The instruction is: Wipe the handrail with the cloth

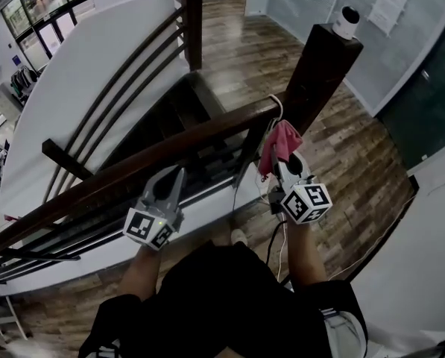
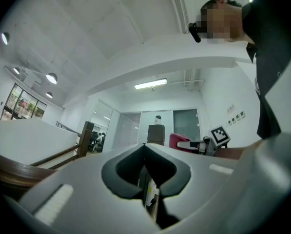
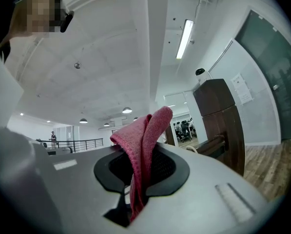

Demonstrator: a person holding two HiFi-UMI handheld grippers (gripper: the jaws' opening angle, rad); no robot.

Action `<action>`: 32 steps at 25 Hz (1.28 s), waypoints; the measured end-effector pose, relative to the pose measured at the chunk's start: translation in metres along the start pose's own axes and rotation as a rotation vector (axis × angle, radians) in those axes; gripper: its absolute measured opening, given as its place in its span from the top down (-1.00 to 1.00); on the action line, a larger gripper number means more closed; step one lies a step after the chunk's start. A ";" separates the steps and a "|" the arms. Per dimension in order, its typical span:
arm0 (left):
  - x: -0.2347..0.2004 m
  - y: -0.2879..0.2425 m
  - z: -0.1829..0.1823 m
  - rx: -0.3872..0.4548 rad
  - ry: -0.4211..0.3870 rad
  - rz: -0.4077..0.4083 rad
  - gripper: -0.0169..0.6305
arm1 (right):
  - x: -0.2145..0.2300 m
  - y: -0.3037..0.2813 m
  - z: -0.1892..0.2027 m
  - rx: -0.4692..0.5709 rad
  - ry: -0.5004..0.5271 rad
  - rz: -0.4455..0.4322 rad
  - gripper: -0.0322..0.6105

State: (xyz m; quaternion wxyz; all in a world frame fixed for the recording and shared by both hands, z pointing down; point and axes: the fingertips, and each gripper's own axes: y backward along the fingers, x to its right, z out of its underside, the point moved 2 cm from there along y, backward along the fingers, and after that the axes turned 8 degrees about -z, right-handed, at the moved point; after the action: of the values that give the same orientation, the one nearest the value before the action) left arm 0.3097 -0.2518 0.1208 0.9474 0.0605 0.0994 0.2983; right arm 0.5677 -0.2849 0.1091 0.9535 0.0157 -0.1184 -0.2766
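A dark wooden handrail (image 1: 133,166) runs from lower left up to a dark newel post (image 1: 323,73) at upper right. My right gripper (image 1: 280,154) is shut on a red cloth (image 1: 280,144), held just below the rail's upper end beside the post. In the right gripper view the cloth (image 3: 141,145) stands folded out of the shut jaws, with the post (image 3: 218,118) to the right. My left gripper (image 1: 170,179) is shut and holds nothing, its tip close under the rail's middle. The left gripper view looks upward, with the rail (image 2: 18,167) at left and the cloth (image 2: 179,141) far off.
A white round camera (image 1: 347,21) sits on top of the post. A white cable (image 1: 270,121) hangs from the rail's end toward the wood floor (image 1: 356,162). Below the rail run metal bars (image 1: 133,88) over a stairwell (image 1: 170,118). A white wall (image 1: 431,222) stands at right.
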 end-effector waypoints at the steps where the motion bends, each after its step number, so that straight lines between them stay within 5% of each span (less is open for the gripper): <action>1: 0.000 -0.006 0.001 -0.001 0.002 -0.009 0.95 | 0.008 -0.007 -0.001 -0.011 0.003 -0.006 0.76; 15: 0.022 -0.080 0.025 -0.010 -0.031 -0.167 0.95 | 0.111 -0.102 -0.004 -0.202 0.145 -0.113 0.76; 25: 0.024 -0.077 0.037 -0.069 -0.041 -0.303 0.95 | 0.129 -0.145 0.018 -0.451 0.484 -0.058 0.76; 32: 0.021 -0.071 0.043 -0.073 -0.041 -0.383 0.95 | 0.116 -0.154 0.038 -0.553 0.558 -0.077 0.76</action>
State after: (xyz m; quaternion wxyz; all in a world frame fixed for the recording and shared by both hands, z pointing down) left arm 0.3754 -0.3000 0.1474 0.9902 0.0122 0.0788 0.1146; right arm 0.5732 -0.4761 0.1569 0.9062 -0.1629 0.2248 -0.3190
